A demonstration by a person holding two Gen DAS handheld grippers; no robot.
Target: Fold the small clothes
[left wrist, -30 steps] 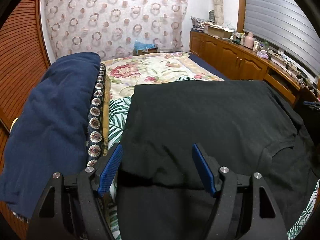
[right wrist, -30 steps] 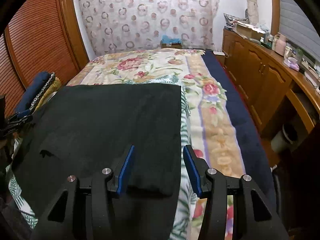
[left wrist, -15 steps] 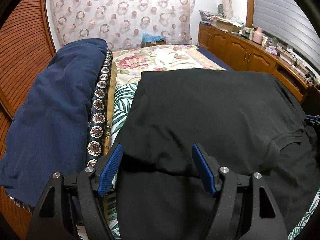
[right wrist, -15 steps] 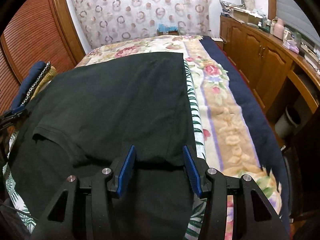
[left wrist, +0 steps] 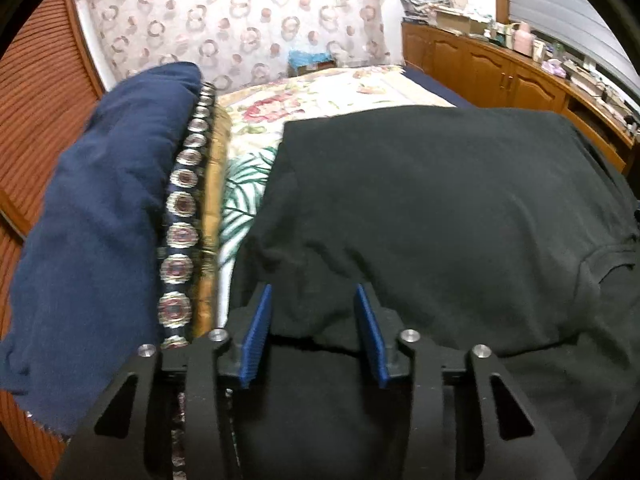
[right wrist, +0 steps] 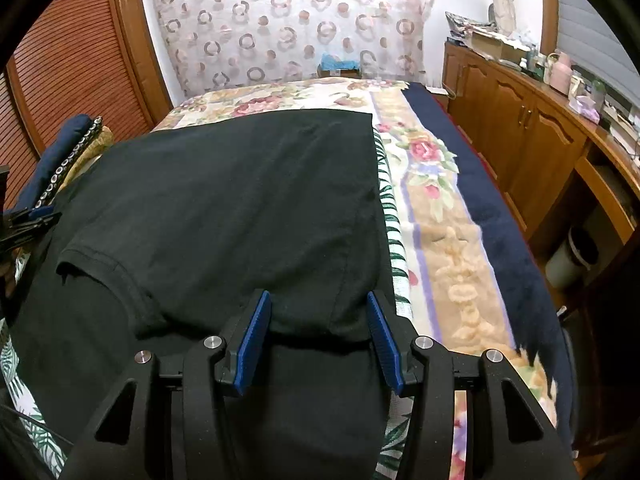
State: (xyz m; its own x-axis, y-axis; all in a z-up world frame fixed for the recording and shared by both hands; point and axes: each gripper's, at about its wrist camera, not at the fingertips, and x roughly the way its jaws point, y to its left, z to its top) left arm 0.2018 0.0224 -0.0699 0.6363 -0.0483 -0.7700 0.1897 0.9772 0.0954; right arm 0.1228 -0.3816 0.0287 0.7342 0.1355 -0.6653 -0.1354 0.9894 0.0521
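A black T-shirt (right wrist: 240, 200) is spread on the bed (right wrist: 444, 216), with its near part folded over. The folded edge is seen between the blue fingers (left wrist: 260, 332) of the left gripper (left wrist: 316, 334), which have just been closing. The cloth sits in the gap, but whether it is pinched cannot be told. The right gripper (right wrist: 318, 338) is held over the shirt's near right corner. Its fingers (right wrist: 384, 344) are set apart with cloth between them; a firm hold cannot be told. A dark blue blanket (left wrist: 104, 216) is piled at the left.
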